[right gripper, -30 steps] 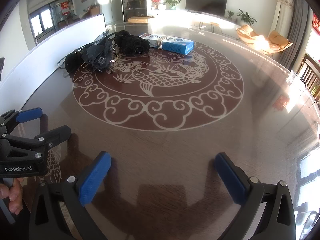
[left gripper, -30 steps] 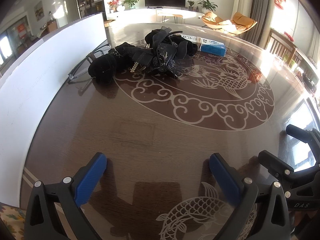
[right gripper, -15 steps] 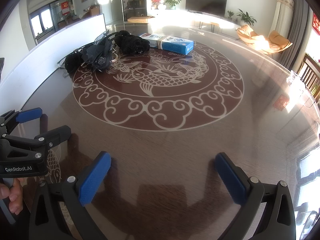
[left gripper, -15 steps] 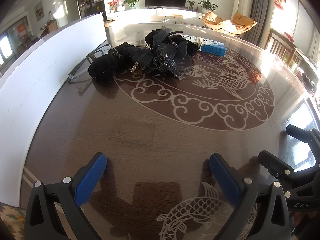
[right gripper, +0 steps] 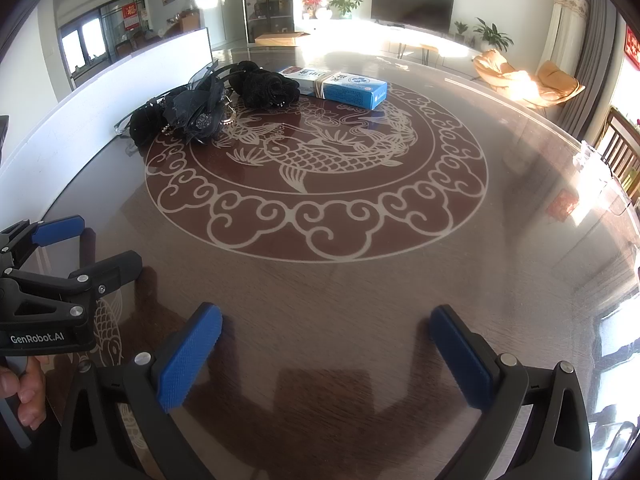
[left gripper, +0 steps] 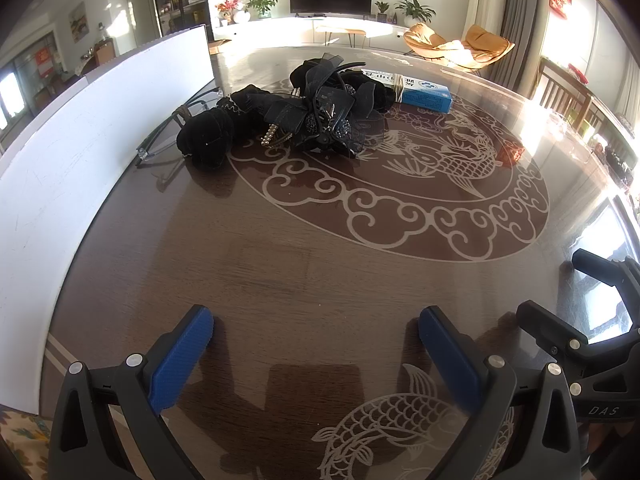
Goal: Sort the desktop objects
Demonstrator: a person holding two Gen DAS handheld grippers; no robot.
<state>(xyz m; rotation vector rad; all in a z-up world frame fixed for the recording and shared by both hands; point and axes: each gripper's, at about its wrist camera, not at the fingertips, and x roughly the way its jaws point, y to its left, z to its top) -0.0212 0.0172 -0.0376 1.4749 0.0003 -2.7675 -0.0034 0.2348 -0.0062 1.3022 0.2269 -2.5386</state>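
A pile of black hair accessories (left gripper: 304, 116) with bows, beads and a headband lies at the far side of the round table; it also shows in the right wrist view (right gripper: 208, 108). A blue and white box (left gripper: 420, 92) bound with a rubber band lies behind it, seen too in the right wrist view (right gripper: 344, 86). A pair of glasses (left gripper: 172, 128) lies left of the pile. My left gripper (left gripper: 316, 336) is open and empty near the table's near edge. My right gripper (right gripper: 326, 332) is open and empty beside it.
A white board (left gripper: 80, 128) stands along the table's left side. The dark table (left gripper: 280, 264) has a white koi and cloud pattern. The right gripper shows at the left view's right edge (left gripper: 580, 320). Chairs (right gripper: 616, 148) stand at the right.
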